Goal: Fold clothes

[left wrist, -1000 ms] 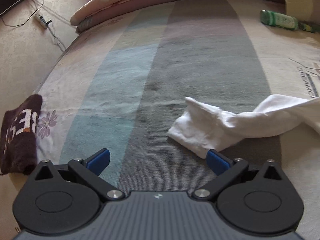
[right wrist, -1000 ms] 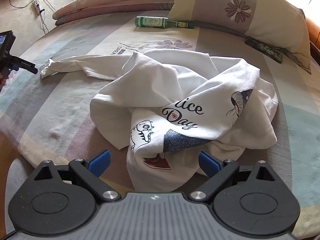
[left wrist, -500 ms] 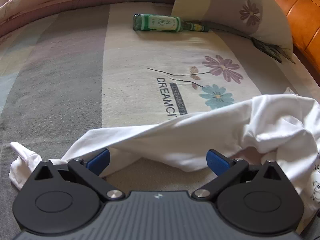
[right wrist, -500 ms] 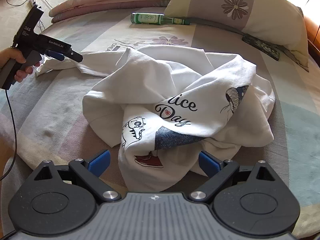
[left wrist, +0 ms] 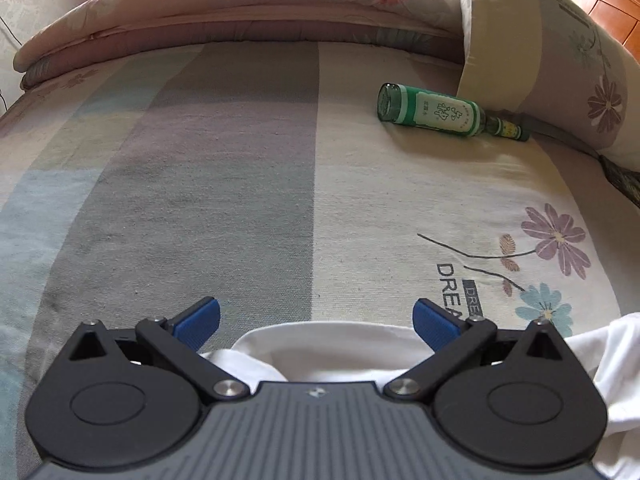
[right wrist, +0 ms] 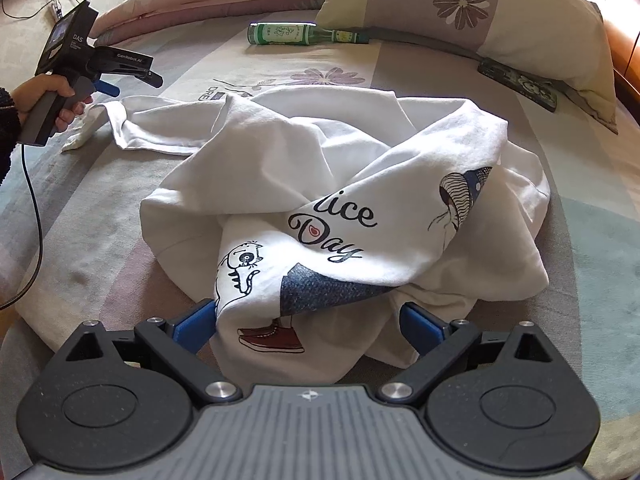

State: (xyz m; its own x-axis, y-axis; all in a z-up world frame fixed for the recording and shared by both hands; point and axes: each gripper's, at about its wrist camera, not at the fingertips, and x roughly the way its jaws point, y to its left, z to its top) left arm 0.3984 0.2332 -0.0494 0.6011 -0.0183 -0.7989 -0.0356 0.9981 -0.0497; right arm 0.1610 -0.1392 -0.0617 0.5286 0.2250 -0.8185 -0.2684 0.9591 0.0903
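A white shirt (right wrist: 320, 168) with a "Nice Day" cartoon print lies crumpled on the striped bed sheet (left wrist: 224, 184). Its long sleeve (right wrist: 152, 124) stretches out to the left. My right gripper (right wrist: 308, 326) is open, and the shirt's near printed edge lies between its blue pads (right wrist: 196, 326). My left gripper (left wrist: 316, 320) is open just above the white sleeve (left wrist: 328, 344), nothing pinched. In the right wrist view a hand (right wrist: 48, 92) holds the left gripper (right wrist: 132, 82) over the sleeve's end.
A green glass bottle (left wrist: 440, 110) lies beside a flowered pillow (right wrist: 460, 12). A black flat object (right wrist: 516, 84) rests under the pillow's corner. A rolled quilt (left wrist: 240, 12) lines the far side. The bed's edge and a cable (right wrist: 32, 220) are at the left.
My left gripper has swung right from the sleeve's cuff and come over the sleeve, now facing the bottle. My right gripper has edged closer to the shirt's near edge. Both stay open.
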